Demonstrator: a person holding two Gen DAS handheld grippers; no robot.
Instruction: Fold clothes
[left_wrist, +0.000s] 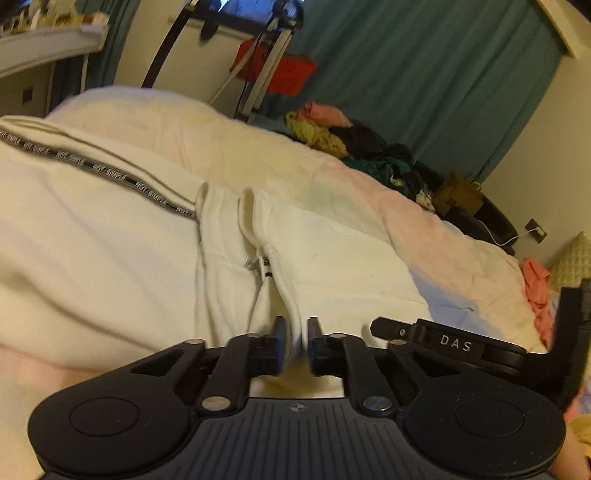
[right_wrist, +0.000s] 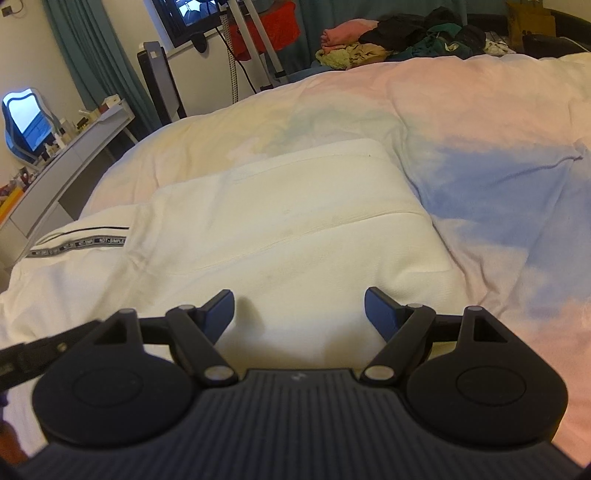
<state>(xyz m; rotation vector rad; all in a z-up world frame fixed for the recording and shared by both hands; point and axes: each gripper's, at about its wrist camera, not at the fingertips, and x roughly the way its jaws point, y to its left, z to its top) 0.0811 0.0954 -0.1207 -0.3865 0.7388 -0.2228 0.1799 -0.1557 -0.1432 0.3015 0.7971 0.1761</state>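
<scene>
Two views cover this moment. Left wrist view: the left tool (left_wrist: 296, 341) is closed on a gathered edge of the white hoodie (left_wrist: 110, 240), which lies on the bed (left_wrist: 332, 155); its drawstring (left_wrist: 264, 267) hangs near the pinch. Risk: the thin fold may slip out under tension. Right wrist view: the right tool (right_wrist: 300, 310) is wide open, empty, above the hoodie body (right_wrist: 295, 221). Risk: closing here could snag the duvet (right_wrist: 498, 184) too.

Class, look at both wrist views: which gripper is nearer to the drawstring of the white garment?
Left. The left gripper is shut on the white garment just below its drawstring; the right gripper hangs open over plain fabric.
</scene>
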